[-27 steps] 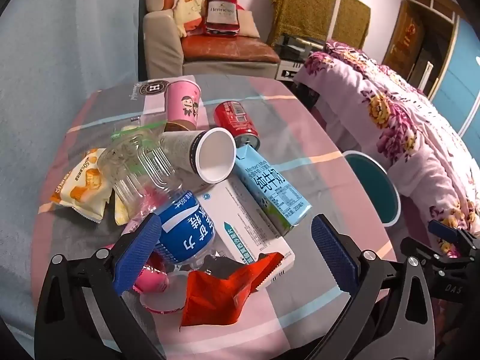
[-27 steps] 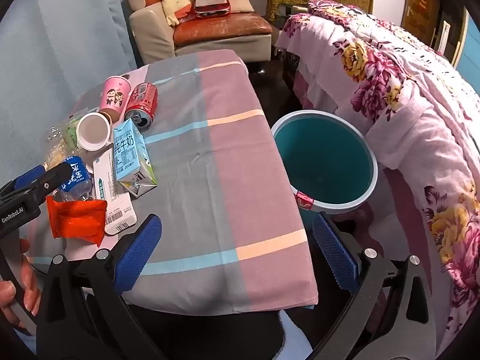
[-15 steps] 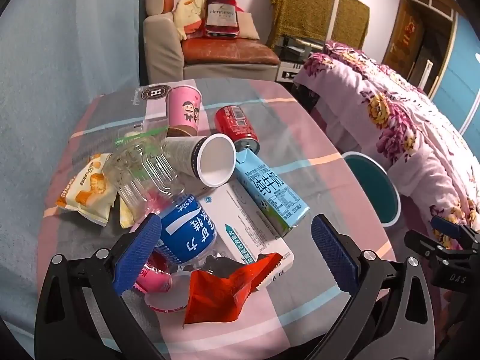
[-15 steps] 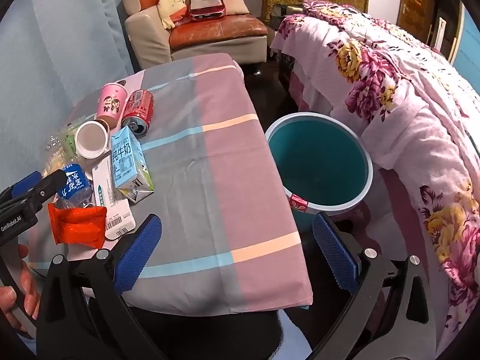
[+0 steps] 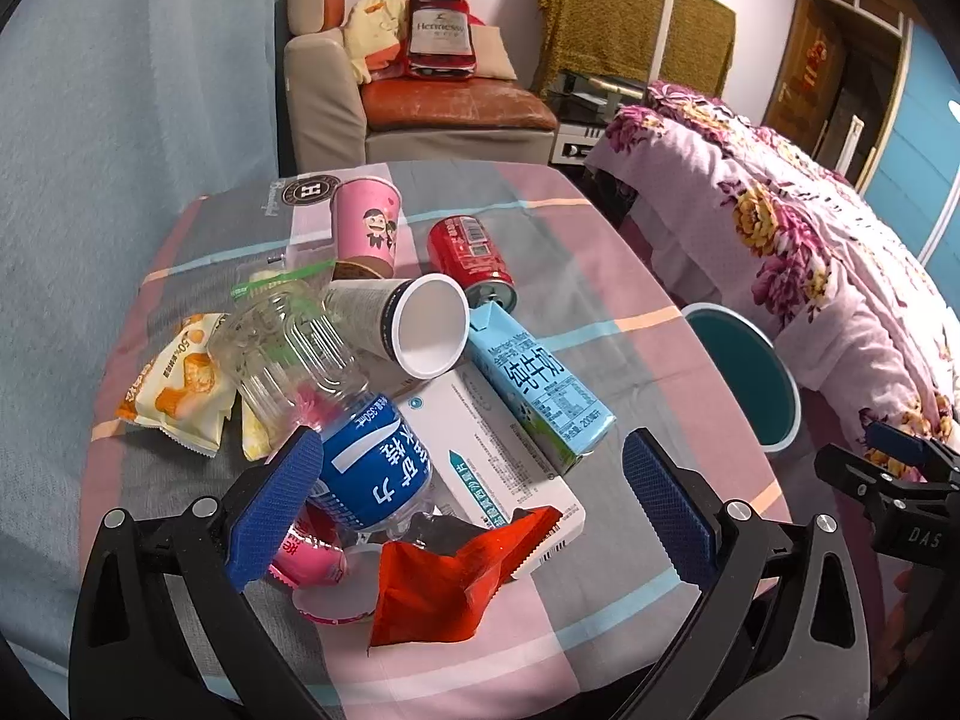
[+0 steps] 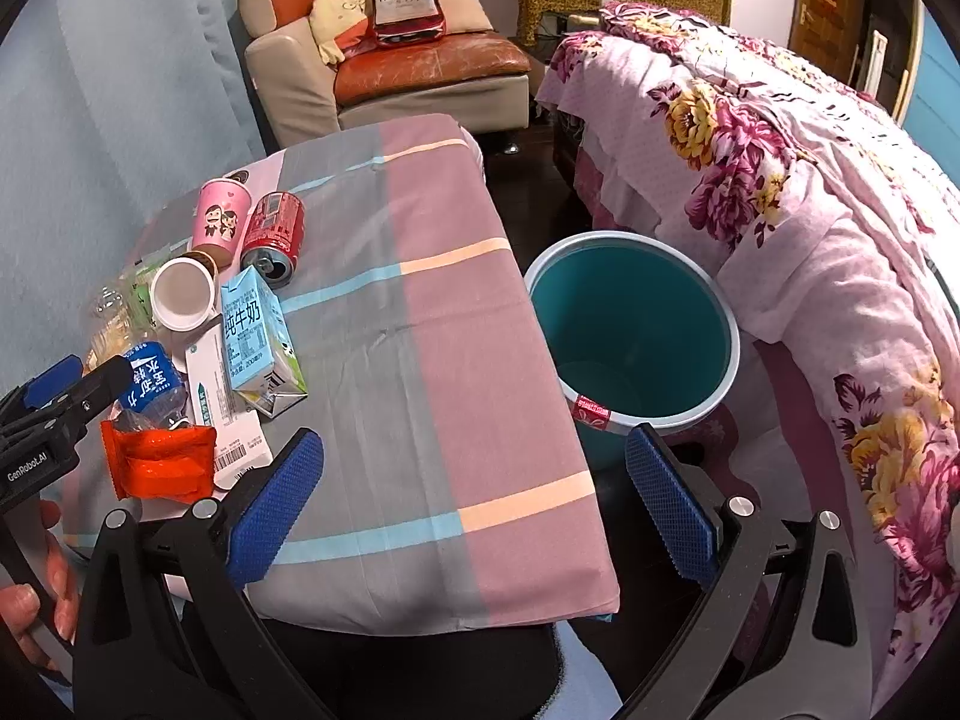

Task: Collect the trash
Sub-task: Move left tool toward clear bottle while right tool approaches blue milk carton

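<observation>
The trash pile [image 5: 384, 396] lies on the table [image 6: 420, 360], on the side away from the teal bin [image 6: 636, 330]. The left gripper [image 5: 474, 498], jaws wide and empty, hangs nearer over the pile, the red wrapper [image 5: 456, 588] closest. Since earlier it has drawn back slightly. The right gripper [image 6: 474, 504], also wide, faces the bin.

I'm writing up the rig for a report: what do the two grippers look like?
Both match: the left gripper and right gripper have black, cut-out plastic frames with silver bolts and two fingers faced with blue textured pads. White lettering marks the sides: "GenRobot.AI" on the left one, "DAS" on the right.
</observation>
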`<act>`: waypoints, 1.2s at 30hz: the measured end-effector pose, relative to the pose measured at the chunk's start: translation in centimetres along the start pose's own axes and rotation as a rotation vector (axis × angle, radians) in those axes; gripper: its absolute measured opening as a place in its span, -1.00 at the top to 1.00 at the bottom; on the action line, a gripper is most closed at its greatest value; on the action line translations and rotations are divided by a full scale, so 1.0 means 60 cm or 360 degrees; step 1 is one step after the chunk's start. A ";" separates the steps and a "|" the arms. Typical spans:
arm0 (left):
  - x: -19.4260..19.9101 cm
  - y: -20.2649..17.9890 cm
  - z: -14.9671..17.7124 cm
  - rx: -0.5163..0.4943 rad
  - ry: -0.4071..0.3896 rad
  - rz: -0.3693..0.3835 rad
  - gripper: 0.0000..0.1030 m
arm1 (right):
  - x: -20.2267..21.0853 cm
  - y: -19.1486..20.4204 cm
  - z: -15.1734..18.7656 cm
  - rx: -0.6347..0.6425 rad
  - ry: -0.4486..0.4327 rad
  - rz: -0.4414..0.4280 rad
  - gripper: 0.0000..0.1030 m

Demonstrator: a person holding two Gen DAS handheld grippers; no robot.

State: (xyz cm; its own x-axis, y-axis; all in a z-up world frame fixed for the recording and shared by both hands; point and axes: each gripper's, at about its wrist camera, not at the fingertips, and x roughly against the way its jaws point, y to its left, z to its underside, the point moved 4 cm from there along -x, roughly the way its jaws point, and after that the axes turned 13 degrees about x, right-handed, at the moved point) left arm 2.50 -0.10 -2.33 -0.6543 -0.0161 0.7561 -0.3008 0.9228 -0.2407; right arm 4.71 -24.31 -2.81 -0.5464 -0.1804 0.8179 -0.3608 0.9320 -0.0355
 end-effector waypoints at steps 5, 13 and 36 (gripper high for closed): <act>-0.002 0.001 -0.001 0.0006 0.0001 -0.0017 -0.95 | 0.001 0.000 -0.001 -0.0001 0.0000 -0.0003 -0.88; -0.001 0.016 -0.009 0.0019 0.0008 -0.0018 -0.95 | 0.001 -0.001 -0.008 -0.0013 0.0010 -0.0011 -0.88; 0.000 0.045 -0.014 0.0083 0.0013 -0.0082 -0.95 | -0.003 -0.003 -0.026 -0.0008 0.0033 -0.0053 -0.88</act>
State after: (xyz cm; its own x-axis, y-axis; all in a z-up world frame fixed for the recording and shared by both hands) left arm 2.25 2.70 -2.46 -0.6313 -0.0596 0.7733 -0.3699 0.8995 -0.2327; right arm 6.07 -23.94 -2.03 -0.5185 -0.2048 0.8302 -0.3746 0.9272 -0.0052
